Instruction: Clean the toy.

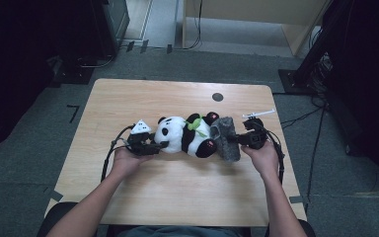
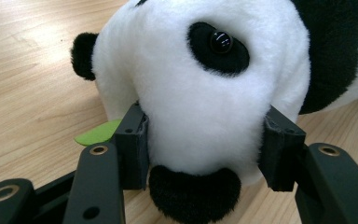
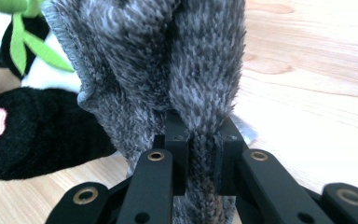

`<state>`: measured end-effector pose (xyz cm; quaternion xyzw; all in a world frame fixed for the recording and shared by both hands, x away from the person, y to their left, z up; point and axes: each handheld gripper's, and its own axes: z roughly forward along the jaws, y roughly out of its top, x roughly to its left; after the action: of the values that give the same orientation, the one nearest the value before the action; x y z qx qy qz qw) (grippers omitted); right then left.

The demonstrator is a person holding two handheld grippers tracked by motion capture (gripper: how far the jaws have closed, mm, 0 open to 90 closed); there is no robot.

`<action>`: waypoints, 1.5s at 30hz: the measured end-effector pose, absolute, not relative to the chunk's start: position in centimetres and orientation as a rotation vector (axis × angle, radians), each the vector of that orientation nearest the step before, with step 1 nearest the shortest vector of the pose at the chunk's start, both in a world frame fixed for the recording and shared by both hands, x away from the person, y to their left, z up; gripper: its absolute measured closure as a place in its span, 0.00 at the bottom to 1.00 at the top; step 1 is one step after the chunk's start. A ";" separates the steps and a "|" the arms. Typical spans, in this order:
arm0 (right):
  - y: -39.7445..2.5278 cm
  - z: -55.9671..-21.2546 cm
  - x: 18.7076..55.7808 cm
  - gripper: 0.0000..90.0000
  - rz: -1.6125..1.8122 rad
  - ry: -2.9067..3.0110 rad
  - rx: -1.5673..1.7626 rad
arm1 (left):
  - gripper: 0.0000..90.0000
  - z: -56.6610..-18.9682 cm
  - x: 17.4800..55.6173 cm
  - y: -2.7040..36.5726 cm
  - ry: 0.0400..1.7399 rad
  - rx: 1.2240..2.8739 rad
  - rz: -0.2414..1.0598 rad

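A dim room with grey carpet surrounds my light wooden table, and a small dark disc sits on the wood toward twelve o'clock.

At about nine o'clock from the table's middle, my left hand holds the left gripper, with its grey three-cornered plate on top and its cable looping down toward me. In the left gripper view its jaws stand wide and press into either side of the panda's white head, with the black nose just between them near the bottom and one glossy eye above. So this pair is clamped on the plush's head. A green leaf pokes out beside the jaw on the left of that view.

The plush panda lies on its side across the table's centre, head toward nine o'clock, black feet toward three, a green sprig on its chest.

Touching its feet at three o'clock is a grey fuzzy cloth, bunched up. My right gripper, held in my right hand, has its jaws nearly together, pinching a fold of that cloth; the right gripper view shows the pile squeezed between the pads. The panda's black foot with a pink heart lies at that view's nine o'clock.
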<state>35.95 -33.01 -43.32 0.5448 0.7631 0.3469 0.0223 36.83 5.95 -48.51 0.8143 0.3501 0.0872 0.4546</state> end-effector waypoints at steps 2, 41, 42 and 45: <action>-33.4 -43.2 35.9 0.89 1.084 2.346 1.698 | 0.50 -48.5 36.8 5.9 0.863 2.011 0.216; -23.3 -35.8 32.0 0.90 1.270 2.521 1.293 | 0.50 -48.1 36.6 5.8 0.884 2.021 0.216; -22.8 -35.9 31.9 0.89 1.277 2.536 1.280 | 0.50 -48.1 36.6 5.9 0.884 2.021 0.216; -21.2 -36.0 31.8 0.89 1.281 2.569 1.240 | 0.50 -48.1 36.6 5.8 0.887 2.020 0.215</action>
<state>31.82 -21.19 -35.98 0.3964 0.8216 0.4096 0.0072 36.61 5.84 -48.08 0.8156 0.3580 0.0867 0.4462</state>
